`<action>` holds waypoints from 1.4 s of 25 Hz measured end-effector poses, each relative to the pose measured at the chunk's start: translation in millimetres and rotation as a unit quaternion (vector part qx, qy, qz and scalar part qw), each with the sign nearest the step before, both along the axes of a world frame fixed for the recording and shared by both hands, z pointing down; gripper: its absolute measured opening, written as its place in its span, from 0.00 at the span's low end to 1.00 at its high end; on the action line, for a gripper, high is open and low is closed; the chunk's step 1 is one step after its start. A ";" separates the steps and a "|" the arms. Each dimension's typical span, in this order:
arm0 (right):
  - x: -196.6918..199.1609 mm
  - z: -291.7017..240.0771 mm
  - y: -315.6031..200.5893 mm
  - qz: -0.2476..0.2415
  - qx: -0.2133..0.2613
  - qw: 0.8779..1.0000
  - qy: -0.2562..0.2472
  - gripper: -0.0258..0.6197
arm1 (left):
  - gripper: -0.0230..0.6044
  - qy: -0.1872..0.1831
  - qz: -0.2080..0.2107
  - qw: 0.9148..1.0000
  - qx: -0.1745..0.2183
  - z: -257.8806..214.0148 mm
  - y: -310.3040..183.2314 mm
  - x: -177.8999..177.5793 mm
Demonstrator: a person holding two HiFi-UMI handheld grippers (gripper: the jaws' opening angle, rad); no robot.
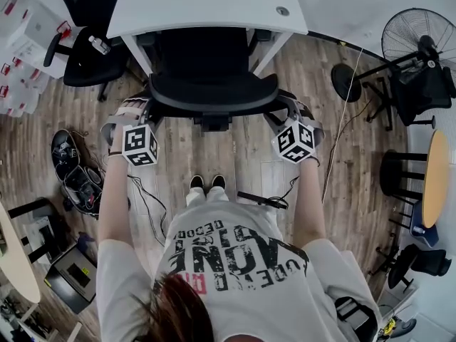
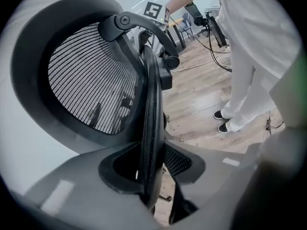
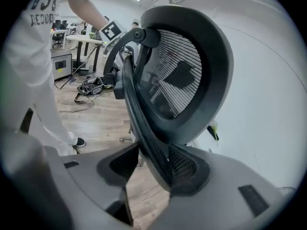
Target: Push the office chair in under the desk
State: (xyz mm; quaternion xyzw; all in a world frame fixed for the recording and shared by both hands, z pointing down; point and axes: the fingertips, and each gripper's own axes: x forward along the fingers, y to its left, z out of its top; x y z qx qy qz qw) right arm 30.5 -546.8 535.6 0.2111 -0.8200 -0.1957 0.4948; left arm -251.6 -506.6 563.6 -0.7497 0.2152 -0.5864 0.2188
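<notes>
Office chair (image 1: 206,84): seat under white desk (image 1: 206,6), backrest (image 1: 214,100) sticking out over wood floor (image 1: 242,155), facing person. L gripper (image 2: 153,171): jaws part-open, pads clamped on backrest's L rim. R gripper (image 3: 153,169): jaws wider, pads clamped on R rim.

You wear a white short-sleeved T-shirt (image 1: 235,251) with black and red lettering, white trousers (image 1: 206,197), black shoes (image 1: 197,182). Your grey left gripper (image 2: 153,171) and right gripper (image 3: 148,169) each carry a black-and-white marker cube (image 1: 140,144).
</notes>
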 end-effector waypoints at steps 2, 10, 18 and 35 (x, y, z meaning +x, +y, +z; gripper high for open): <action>0.0 1.1 0.9 0.001 0.000 1.000 0.000 0.33 | 0.27 -0.003 0.000 1.000 0.002 1.6 0.7 -0.1; 0.1 1.4 2.4 0.011 0.001 1.000 0.004 0.33 | 0.27 -0.008 -0.006 1.000 0.005 2.1 2.3 0.2; -1.4 2.6 6.0 0.044 0.004 0.999 0.004 0.34 | 0.33 0.002 -0.030 0.999 -0.019 4.4 7.7 1.2; -10.6 -37.6 37.3 0.139 0.003 0.976 -0.169 0.37 | 0.42 0.289 -0.193 0.937 0.044 -69.2 29.4 23.9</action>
